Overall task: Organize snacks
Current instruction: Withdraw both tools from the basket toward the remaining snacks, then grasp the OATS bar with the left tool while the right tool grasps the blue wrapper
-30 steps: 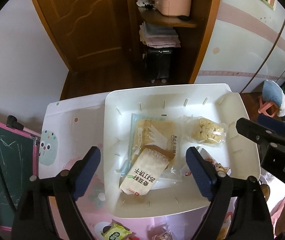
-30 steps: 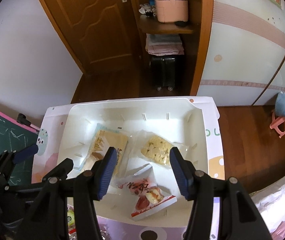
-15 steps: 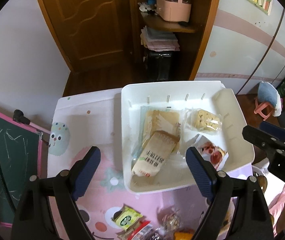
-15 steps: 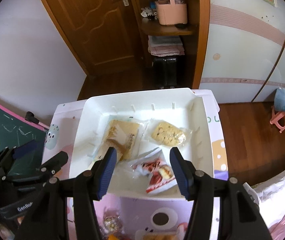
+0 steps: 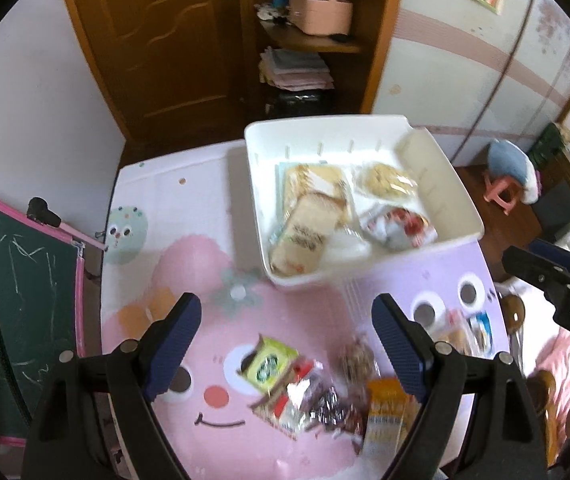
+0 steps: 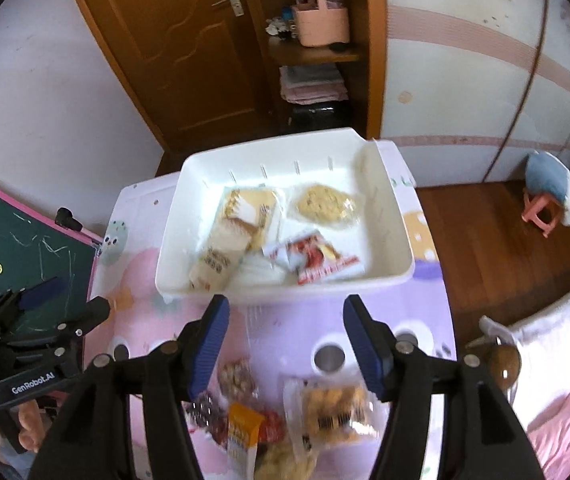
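A white bin (image 5: 261, 216) (image 6: 173, 252) stands at the table's far side. It holds a tan cracker pack (image 5: 303, 236) (image 6: 221, 252), a clear cookie bag (image 5: 385, 178) (image 6: 325, 202) and a red-and-white packet (image 5: 401, 226) (image 6: 317, 260). Loose snacks lie on the near table: a green packet (image 5: 269, 364), an orange pack (image 5: 383, 412) (image 6: 243, 432) and a clear bag of biscuits (image 6: 331, 412). My left gripper (image 5: 285, 344) is open and empty above the loose snacks. My right gripper (image 6: 287, 346) is open and empty, above the table short of the bin.
The table carries a pink and purple cartoon mat (image 5: 205, 272) (image 6: 293, 328). A green chalkboard (image 5: 13, 280) stands at the left edge. A wooden door (image 5: 157, 40) and shelf lie beyond. A small pink stool (image 6: 545, 212) stands on the floor to the right.
Both grippers have pulled back from over the bin toward the near table edge. The bin now looks smaller and farther, and the loose snacks have come into view. Both stay open.
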Demonstrator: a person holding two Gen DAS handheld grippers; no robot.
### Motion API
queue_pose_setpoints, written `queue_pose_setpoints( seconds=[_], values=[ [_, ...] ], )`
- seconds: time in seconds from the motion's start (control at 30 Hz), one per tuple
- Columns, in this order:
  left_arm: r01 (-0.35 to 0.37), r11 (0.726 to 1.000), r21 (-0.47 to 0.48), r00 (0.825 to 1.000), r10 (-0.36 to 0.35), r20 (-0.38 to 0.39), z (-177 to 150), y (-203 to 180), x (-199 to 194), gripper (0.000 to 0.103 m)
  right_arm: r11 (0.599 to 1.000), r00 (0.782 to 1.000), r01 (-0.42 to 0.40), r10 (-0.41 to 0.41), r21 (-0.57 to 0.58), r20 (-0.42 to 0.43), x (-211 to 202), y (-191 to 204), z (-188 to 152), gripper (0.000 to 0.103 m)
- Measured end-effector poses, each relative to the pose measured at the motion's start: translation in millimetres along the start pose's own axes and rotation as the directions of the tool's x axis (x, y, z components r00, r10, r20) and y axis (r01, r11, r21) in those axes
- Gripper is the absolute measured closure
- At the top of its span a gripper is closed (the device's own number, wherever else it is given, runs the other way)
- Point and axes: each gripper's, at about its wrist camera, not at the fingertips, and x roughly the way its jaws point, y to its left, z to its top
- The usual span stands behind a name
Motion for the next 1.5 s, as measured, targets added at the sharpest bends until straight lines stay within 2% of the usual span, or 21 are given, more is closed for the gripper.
queue_pose_setpoints(
  seconds=[0.23,0.33,0.57,0.8,1.03,1.1,1.27,1.4,1.5],
  values=[
    [0.061,0.995,0.08,0.998,-0.059,-0.024,-46.1,-24.1,-9.2,0.016,0.998,0.999,0.045,-0.045,0.048,-0.013,-22.3,-12.8,-59.5,0.042],
    [0.089,0.989,0.116,0.996,-0.085,-0.042,-67.3,-37.9,-6.7,0.016,0.996,0.998,0.057,-0.055,0.072,-0.027,-28.1,-22.2,-82.2,0.035],
    [0.13,0.982,0.137,0.984,-0.11,-0.141,-110.2,-66.8,22.7,0.016,0.986,0.993,0.1,-0.09,0.137,-0.08,-26.7,-56.0,-118.9,0.03],
    [0.124,0.987,0.105,0.976,-0.102,-0.195,-133.5,-82.7,53.3,0.016,0.969,0.988,0.129,-0.108,0.209,-0.111,-12.4,-113.3,-131.0,0.03],
    [0.106,0.994,0.01,0.964,-0.101,-0.246,-141.0,-88.2,93.2,0.017,0.968,0.971,0.188,-0.157,0.167,-0.183,20.3,-152.3,-134.3,0.03],
    [0.102,0.995,-0.006,0.963,-0.101,-0.251,-142.5,-90.7,100.9,0.017,0.972,0.968,0.174,-0.139,0.16,-0.21,32.6,-161.2,-134.6,0.031],
    [0.072,0.996,-0.044,0.96,-0.081,-0.27,-146.5,-96.0,120.2,0.021,0.985,0.961,0.137,-0.105,0.109,-0.257,61.3,-168.4,-132.7,0.04],
    [0.049,0.996,-0.077,0.956,-0.069,-0.285,-146.3,-95.6,130.9,0.027,0.993,0.954,0.11,-0.095,0.036,-0.284,83.4,-161.6,-126.6,0.04],
    [0.052,0.993,-0.105,0.955,-0.081,-0.287,-145.8,-94.3,135.3,0.028,0.995,0.948,0.094,-0.093,-0.01,-0.303,100.8,-156.0,-123.2,0.041]
  ],
)
